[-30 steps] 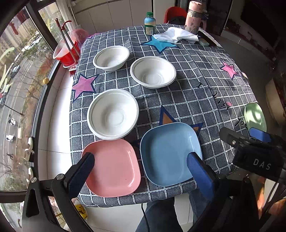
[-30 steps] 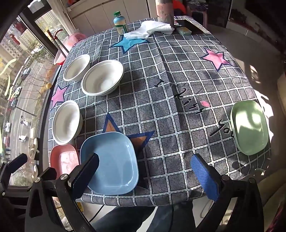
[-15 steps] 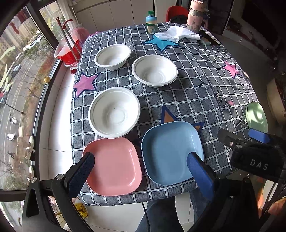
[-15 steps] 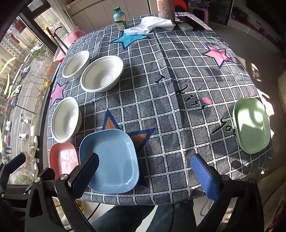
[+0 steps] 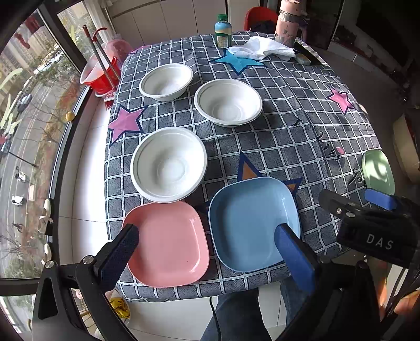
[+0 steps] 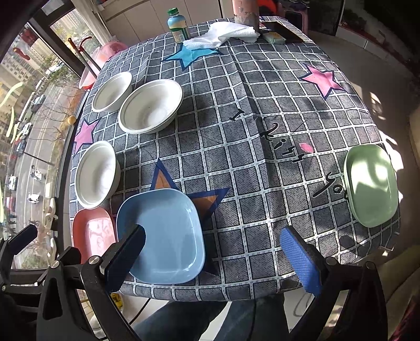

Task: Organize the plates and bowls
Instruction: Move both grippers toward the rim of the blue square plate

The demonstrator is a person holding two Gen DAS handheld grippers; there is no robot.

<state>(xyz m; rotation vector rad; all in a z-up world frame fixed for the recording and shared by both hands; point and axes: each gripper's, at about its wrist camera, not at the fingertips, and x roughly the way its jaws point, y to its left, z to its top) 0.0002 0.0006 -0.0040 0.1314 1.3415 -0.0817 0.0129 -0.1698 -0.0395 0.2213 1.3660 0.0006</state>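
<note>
Three white bowls stand on the checked tablecloth (image 5: 288, 131): a far one (image 5: 166, 81), a middle one (image 5: 227, 102) and a near one (image 5: 168, 164). A pink plate (image 5: 168, 242) and a blue plate (image 5: 253, 223) lie side by side at the near edge. A green plate (image 6: 371, 185) lies at the right edge. My left gripper (image 5: 207, 242) is open and empty, above the near edge over the pink and blue plates. My right gripper (image 6: 212, 244) is open and empty, above the near edge to the right of the blue plate (image 6: 161, 236).
A bottle (image 5: 223, 31), a white cloth (image 5: 261, 48) and a pink flask (image 5: 288, 21) stand at the table's far end. A red bucket with a mop (image 5: 101, 69) stands by the window at left. The person's legs (image 5: 236, 314) are below the near edge.
Both grippers have drifted slightly forward toward the table. Nothing on the table has moved, and both grippers stay open.
</note>
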